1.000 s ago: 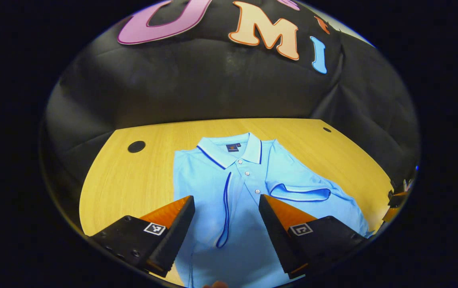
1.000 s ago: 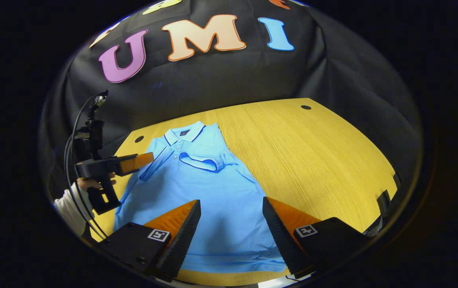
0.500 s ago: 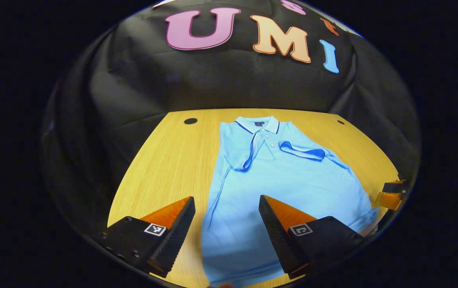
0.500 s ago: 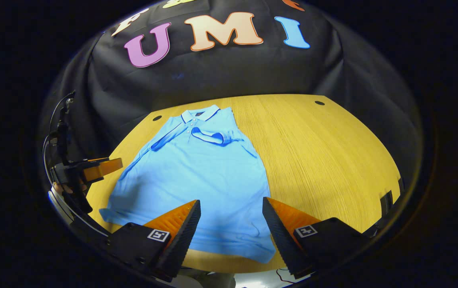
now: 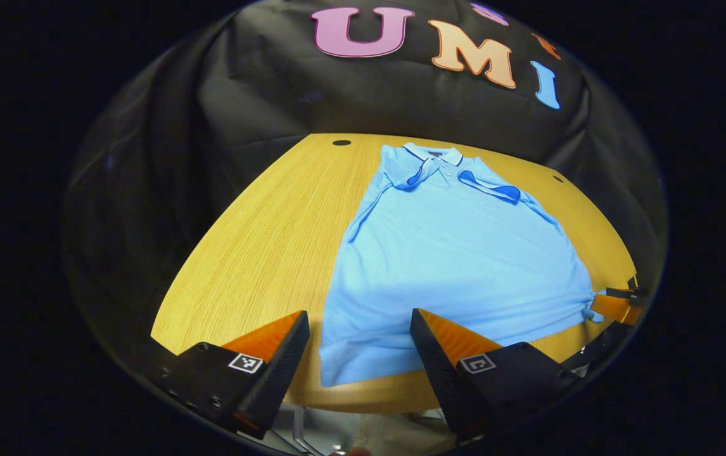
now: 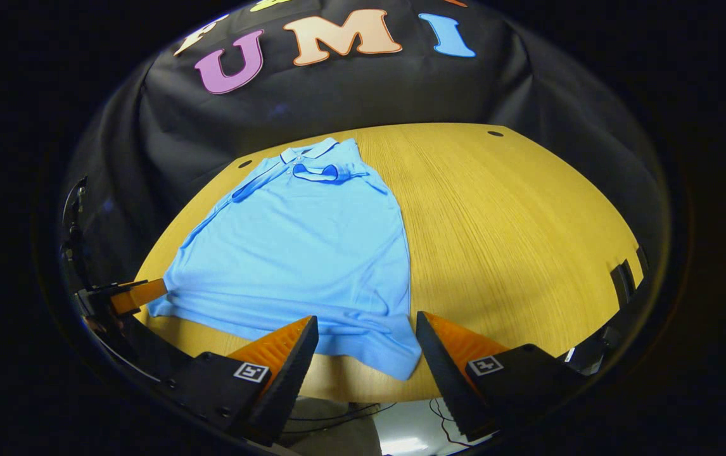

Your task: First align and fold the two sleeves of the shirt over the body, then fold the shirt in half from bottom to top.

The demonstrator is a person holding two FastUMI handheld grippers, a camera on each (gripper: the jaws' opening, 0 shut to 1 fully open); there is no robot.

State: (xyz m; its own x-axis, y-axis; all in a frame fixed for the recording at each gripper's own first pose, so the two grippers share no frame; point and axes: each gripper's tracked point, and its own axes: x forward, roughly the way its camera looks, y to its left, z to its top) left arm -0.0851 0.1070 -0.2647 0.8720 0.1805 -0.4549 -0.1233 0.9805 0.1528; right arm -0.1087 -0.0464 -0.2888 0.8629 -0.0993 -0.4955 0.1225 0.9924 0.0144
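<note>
Ahead of our left gripper [image 5: 360, 329] and right gripper [image 6: 367, 332], both spread wide and grasping nothing, we see the shirt [image 5: 458, 253] flat on the table [image 5: 261, 253], sleeves folded in.

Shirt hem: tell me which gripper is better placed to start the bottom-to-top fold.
Neither clearly. The left gripper frames one bottom corner of the shirt, the right gripper frames the other. Both are open at the table edge, and both sleeves are already folded. Probably use both together.

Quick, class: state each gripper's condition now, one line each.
Left gripper: open, holding nothing, at the shirt hem.
Right gripper: open, holding nothing.
</note>
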